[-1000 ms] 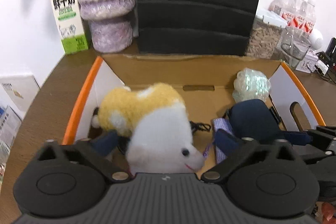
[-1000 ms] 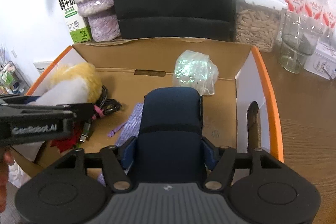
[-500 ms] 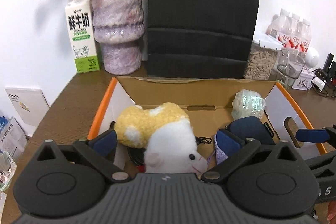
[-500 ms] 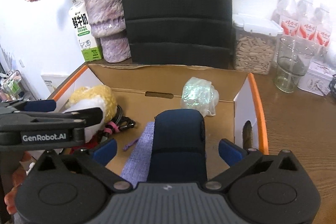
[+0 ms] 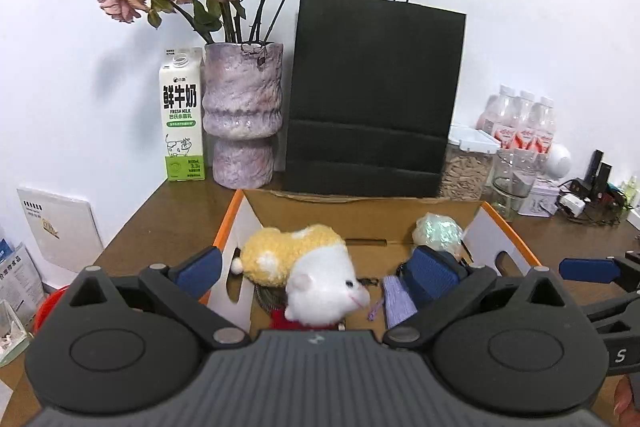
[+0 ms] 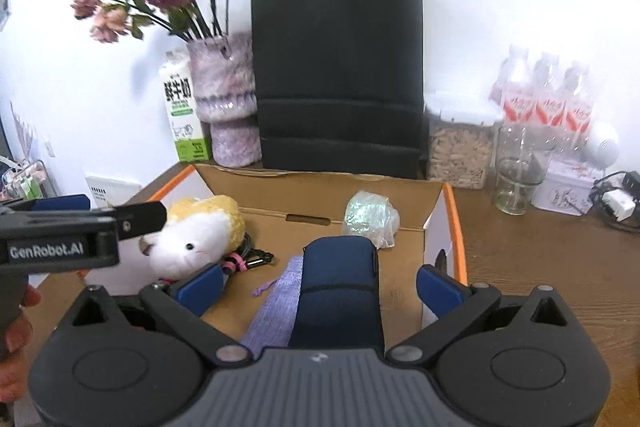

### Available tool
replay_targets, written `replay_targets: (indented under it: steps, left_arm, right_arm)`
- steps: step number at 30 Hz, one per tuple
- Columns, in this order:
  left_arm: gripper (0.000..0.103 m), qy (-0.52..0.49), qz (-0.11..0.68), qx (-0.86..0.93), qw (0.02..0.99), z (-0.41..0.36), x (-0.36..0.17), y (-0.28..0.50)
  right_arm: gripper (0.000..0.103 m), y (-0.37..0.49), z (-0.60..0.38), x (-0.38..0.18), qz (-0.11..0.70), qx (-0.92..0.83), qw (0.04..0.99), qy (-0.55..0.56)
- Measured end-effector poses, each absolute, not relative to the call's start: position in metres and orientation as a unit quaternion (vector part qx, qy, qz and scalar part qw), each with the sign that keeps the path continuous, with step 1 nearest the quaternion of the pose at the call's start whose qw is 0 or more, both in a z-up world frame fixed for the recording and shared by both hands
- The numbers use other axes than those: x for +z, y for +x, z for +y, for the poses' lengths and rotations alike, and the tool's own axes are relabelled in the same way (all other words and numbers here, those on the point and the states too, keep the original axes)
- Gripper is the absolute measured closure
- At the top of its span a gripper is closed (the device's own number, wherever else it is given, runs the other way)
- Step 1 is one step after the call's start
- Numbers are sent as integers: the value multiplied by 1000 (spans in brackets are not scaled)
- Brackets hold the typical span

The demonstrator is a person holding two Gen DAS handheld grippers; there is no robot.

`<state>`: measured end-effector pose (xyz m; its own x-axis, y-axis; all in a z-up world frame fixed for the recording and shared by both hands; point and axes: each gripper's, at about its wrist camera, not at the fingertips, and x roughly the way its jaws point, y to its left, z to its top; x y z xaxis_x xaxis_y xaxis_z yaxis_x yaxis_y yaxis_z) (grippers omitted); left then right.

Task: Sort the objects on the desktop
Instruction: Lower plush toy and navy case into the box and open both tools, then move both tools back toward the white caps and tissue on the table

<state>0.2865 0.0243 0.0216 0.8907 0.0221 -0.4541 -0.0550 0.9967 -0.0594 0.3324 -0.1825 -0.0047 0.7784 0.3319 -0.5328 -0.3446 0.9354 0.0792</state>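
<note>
Cardboard box (image 6: 434, 223) on desk serves as landmark. Inside box: plush toy (image 6: 196, 231) at left wall, navy case (image 6: 340, 287) near front centre, lilac cloth (image 6: 276, 303) beside case, wrapped bundle (image 6: 370, 217) toward back wall. Left gripper (image 5: 316, 267) spread wide, empty, above box front. Right gripper (image 6: 320, 283) spread wide, empty; case between fingers, untouched. Judged: these items already sorted; desk right of box seems uncleared.

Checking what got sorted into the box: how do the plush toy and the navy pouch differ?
The plush toy is fluffy, white and yellow; the navy pouch is smooth and dark blue. The toy lies at the left side of the cardboard box, the pouch nearer the right. Both rest inside, held by neither gripper.
</note>
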Motion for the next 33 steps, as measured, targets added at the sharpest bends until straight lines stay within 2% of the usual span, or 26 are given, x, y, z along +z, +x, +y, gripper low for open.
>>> replay_targets:
  steps: [19, 33]
  left_arm:
    - [0, -74, 245, 18, 967, 44, -27, 180]
    - [0, -30, 244, -5, 969, 21, -53, 119]
  right_arm:
    - [0, 217, -211, -38, 264, 174, 949, 1]
    - [0, 147, -203, -74, 293, 182, 938, -31]
